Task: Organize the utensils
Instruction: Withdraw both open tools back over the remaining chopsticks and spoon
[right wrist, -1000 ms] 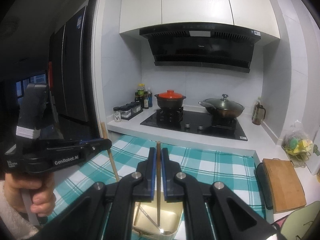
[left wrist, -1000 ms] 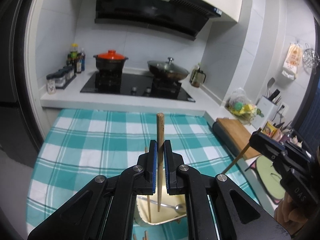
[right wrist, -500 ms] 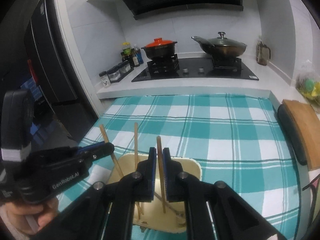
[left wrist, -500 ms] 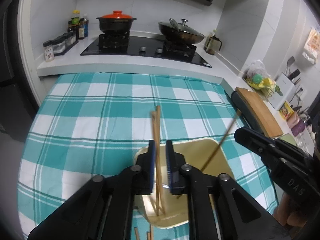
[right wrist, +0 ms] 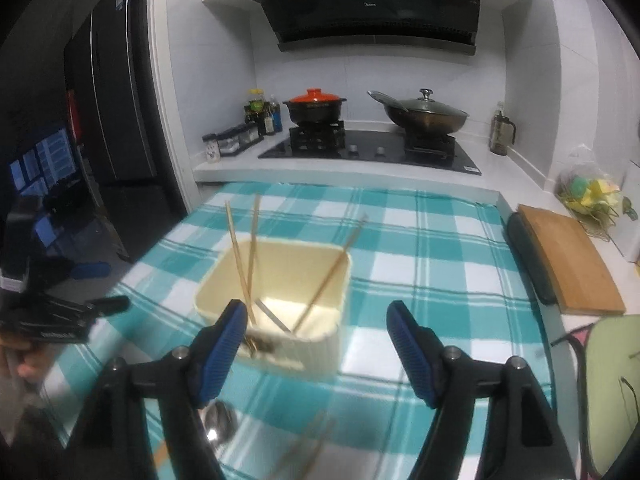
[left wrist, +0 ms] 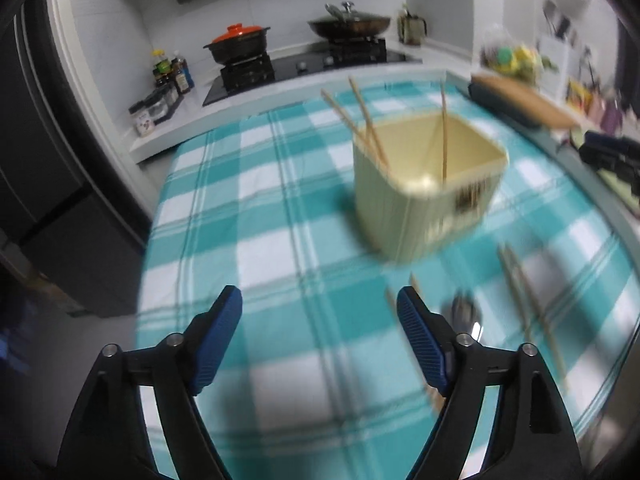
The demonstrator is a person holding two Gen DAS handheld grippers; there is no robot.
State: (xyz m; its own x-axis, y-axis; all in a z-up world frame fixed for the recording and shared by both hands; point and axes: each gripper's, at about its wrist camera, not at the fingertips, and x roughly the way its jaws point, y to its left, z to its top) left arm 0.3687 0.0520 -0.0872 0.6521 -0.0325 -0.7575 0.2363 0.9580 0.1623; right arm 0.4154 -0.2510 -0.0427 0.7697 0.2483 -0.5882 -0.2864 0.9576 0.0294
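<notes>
A cream square holder [left wrist: 430, 196] [right wrist: 320, 344] stands on the teal checked cloth with three wooden chopsticks [left wrist: 366, 120] [right wrist: 240, 256] leaning inside it; a metal utensil [right wrist: 272, 314] lies in its bottom. My left gripper [left wrist: 320, 328] is open and empty, low over the cloth in front of the holder. My right gripper [right wrist: 316, 336] is open and empty just in front of the holder. Loose chopsticks [left wrist: 528, 304] [right wrist: 308, 444] and a metal spoon [left wrist: 466, 316] [right wrist: 218, 424] lie on the cloth near the holder.
A wooden cutting board [right wrist: 568, 260] lies on the right counter. The stove [right wrist: 368, 148] with an orange-lidded pot [right wrist: 316, 106] and a wok [right wrist: 424, 114] is behind the table. Spice jars [right wrist: 232, 144] stand at the back left. The left gripper also shows in the right wrist view [right wrist: 64, 316].
Both grippers have opened and let go of their chopsticks, which now stand in the holder. Both have pulled back and lowered away from the holder.
</notes>
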